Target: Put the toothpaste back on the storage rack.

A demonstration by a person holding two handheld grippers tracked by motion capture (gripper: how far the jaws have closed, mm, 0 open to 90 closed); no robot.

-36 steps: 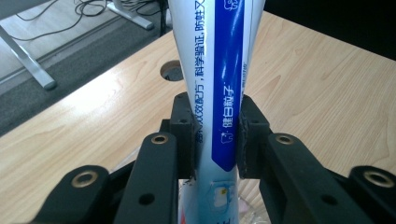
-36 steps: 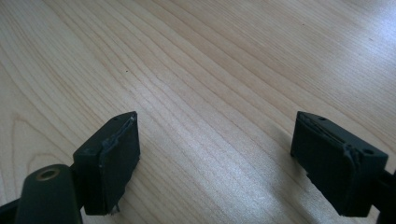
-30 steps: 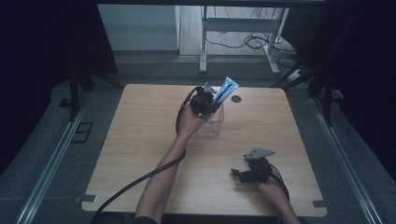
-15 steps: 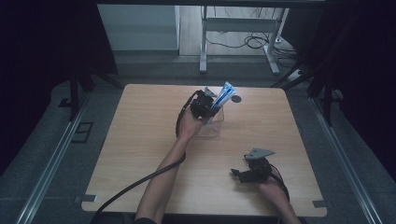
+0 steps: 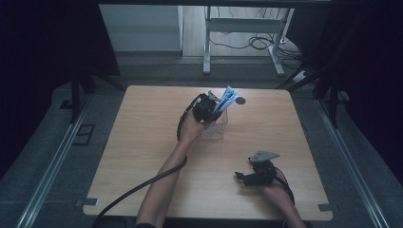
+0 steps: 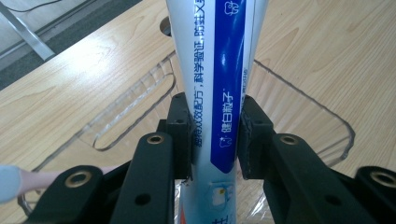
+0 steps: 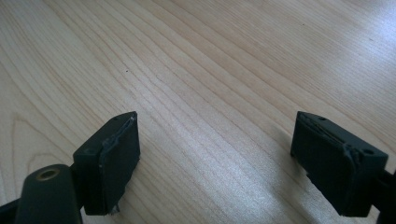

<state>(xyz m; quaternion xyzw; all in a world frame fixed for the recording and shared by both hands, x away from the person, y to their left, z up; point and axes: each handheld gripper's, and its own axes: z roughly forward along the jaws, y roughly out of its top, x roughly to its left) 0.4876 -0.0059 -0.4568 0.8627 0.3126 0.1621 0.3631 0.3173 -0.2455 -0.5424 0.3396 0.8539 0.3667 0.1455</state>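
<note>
High view first, working from the left: my left gripper (image 5: pixel 207 108) sits over the clear plastic container (image 5: pixel 215 127) at the far middle of the table (image 5: pixel 142 142), clamped on the blue-and-white toothpaste tube (image 5: pixel 225 100). The tube leans up and to the right out of the container, so I judge its lower end is inside or just above the rim; I cannot tell whether it touches the bottom. From the left gripper view, both jaws press the tube (image 6: pixel 224 93) flat across its width, a grip low enough to steer the tube down between the container's clear walls (image 6: pixel 130 112). A pale pink handle, perhaps a toothbrush (image 6: pixel 28 179), lies in the container at the lower left. Moving right, my right gripper (image 5: pixel 256 175) rests near the table's front edge, well apart from the work, jaws spread wide over bare wood (image 7: pixel 215 93) and holding nothing. I keep it parked there so it stays clear of the container.
</note>
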